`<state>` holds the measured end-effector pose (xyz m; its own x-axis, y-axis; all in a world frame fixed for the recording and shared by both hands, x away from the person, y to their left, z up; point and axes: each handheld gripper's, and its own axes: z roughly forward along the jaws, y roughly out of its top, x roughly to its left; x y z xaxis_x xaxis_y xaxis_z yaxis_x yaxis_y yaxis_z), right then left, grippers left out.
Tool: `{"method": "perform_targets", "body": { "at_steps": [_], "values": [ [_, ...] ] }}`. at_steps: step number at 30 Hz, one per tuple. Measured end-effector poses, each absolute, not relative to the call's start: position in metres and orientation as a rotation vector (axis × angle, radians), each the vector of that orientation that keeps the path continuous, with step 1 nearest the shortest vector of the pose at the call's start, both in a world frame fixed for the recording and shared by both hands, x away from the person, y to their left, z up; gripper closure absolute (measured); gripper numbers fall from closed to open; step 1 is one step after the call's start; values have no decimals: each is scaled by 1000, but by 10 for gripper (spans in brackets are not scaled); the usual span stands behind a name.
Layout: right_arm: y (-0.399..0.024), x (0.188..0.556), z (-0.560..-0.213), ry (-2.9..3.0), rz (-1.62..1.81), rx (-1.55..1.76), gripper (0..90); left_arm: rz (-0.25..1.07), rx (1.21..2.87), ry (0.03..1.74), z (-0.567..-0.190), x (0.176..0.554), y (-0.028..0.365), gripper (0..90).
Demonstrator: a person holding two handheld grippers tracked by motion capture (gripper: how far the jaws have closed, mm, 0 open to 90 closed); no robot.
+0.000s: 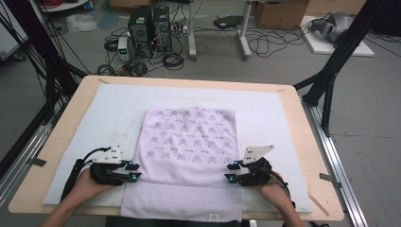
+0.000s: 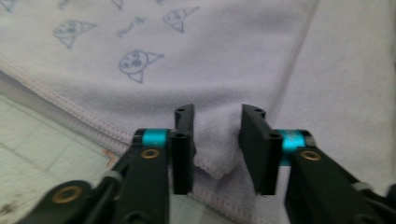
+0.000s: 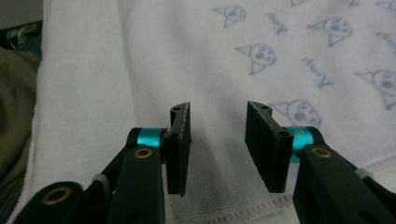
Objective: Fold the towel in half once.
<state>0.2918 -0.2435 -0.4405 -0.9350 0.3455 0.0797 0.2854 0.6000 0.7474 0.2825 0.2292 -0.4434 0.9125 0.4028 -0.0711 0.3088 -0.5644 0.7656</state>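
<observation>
From above, a pale lilac towel (image 1: 187,156) printed with small cat faces lies on a white mat (image 1: 265,106) on the wooden table (image 1: 309,142), its near half folded over and hanging a little past the table's near edge. The left gripper (image 1: 135,171) sits at the folded layer's left edge and the right gripper (image 1: 229,172) at its right edge, each held by a hand at the near side.

In the left gripper view, the jaws stand parted with a small peak of towel hem between them. The cloth sits loose there; the pads do not seem to press on it. The risk, as I see it, is that this puckered corner stays lifted or drags if the gripper pulls away close to the cloth, which would spoil the fold line.

In the right gripper view, the jaws are likewise apart, hanging over flat cloth near the stitched hem, gripping nothing. A jaw tip catching the pile here could tug the upper layer askew.

The towel itself looks soft and slack, with a plain underside showing on the folded part and the printed side beyond it. The edges run fairly straight, the left corner a little bunched.
</observation>
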Motion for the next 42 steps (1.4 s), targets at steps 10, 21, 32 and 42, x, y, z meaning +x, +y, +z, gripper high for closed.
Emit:
{"method": "perform_targets", "body": {
  "at_steps": [10, 21, 32, 42],
  "values": [
    [-249, 279, -415, 2702, 1422, 484, 879, 174, 2120, 469, -407, 255, 250, 880],
    [-252, 269, -412, 2726, 1450, 519, 697, 189, 2125, 459, -406, 244, 246, 641],
    [-238, 292, -431, 2792, 1332, 514, 606, 174, 2178, 511, -431, 270, 235, 597],
    [-239, 334, -419, 2693, 1304, 617, 567, 246, 2074, 712, -413, 355, 229, 676]
  ]
}}
